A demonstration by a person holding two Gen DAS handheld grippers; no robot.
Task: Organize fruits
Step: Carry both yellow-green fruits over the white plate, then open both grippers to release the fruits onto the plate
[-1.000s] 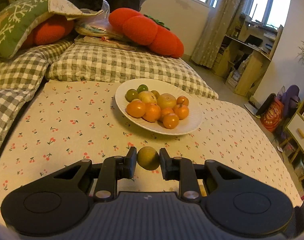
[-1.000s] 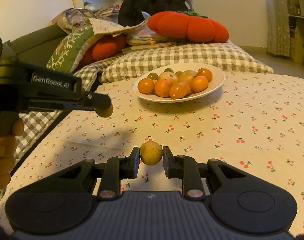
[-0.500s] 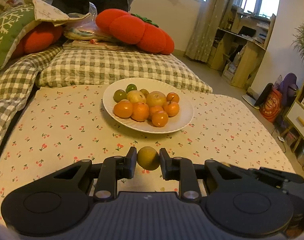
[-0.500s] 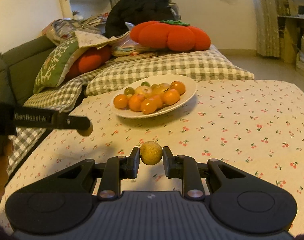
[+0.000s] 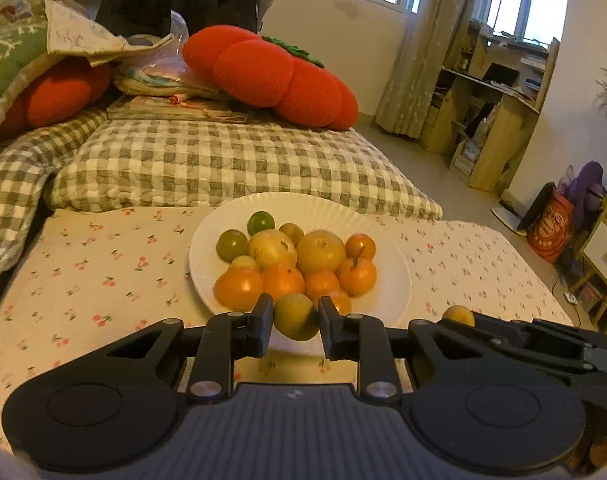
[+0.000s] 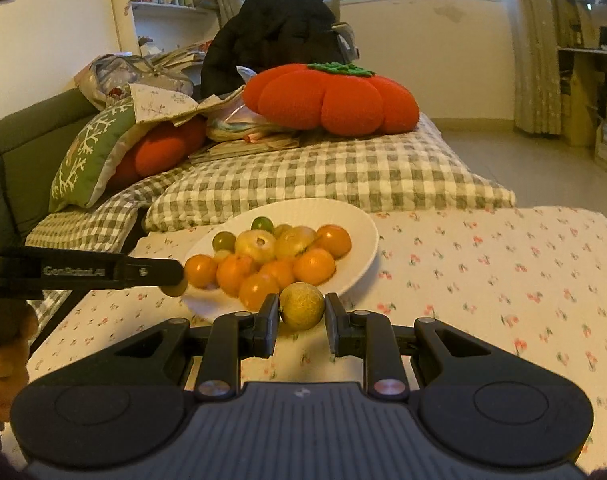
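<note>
My left gripper [image 5: 295, 322] is clamped on a dull green-brown fruit [image 5: 296, 317], held just at the near rim of the white plate [image 5: 387, 280] heaped with orange and green fruits. My right gripper [image 6: 302, 317] pinches a yellow fruit [image 6: 302, 306] beside the same plate. The left tool's side reads "GenRobot.AI" [image 6: 73, 271], slightly blurred.

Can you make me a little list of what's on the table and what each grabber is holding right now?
table cover: cherry-print cloth
plate: white plate, piled with orange, yellow and green fruits
left gripper: shut on a brownish-green fruit, at the plate's near rim
right gripper: shut on a yellow fruit, near the plate's edge
behind the table: checked cushion, red pumpkin pillow
</note>
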